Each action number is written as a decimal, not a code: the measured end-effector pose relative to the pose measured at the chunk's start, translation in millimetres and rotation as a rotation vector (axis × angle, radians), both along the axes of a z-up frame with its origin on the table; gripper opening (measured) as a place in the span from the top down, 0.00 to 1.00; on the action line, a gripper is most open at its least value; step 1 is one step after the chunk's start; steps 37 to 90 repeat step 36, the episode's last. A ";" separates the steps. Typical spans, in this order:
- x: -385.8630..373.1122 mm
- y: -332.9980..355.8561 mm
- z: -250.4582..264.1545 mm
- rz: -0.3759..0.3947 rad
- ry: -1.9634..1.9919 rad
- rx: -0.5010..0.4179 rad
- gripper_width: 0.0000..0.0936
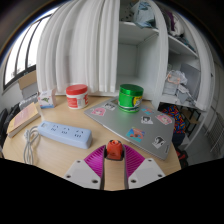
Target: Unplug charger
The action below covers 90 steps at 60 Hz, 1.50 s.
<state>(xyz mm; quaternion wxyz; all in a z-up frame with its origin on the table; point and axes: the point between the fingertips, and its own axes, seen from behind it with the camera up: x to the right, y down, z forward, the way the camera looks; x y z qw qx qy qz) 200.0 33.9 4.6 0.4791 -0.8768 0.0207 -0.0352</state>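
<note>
My gripper (114,152) is shut on a small red-orange charger (114,149). Both pink pads (96,160) press on its sides at the fingertips. The charger is held above the wooden table (70,155), apart from the white power strip (62,131). The strip lies on the table ahead of the fingers to the left, and its white cable (30,146) runs back toward the table's near left edge. I cannot see the charger's prongs.
A grey laptop (135,127) with stickers lies shut just beyond the fingers to the right. A red-lidded jar (77,96) and a green jar (130,97) stand behind it. White curtains (75,45) and cluttered shelves (175,60) lie beyond the table.
</note>
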 end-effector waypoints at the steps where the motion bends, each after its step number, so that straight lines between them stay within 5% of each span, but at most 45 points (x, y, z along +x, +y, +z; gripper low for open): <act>1: 0.6 -0.5 -3.0 -0.001 0.001 -0.008 0.72; 12: 2.2 -2.7 -4.8 -0.003 0.010 0.001 0.63; 19: 0.9 -11.6 -2.5 0.017 0.048 0.010 0.20; 24: 4.6 -21.6 7.2 0.021 0.075 0.048 0.10; 36: 24.7 -63.2 38.9 0.027 0.139 0.137 0.10; 90: 24.7 -63.2 38.9 0.027 0.139 0.137 0.10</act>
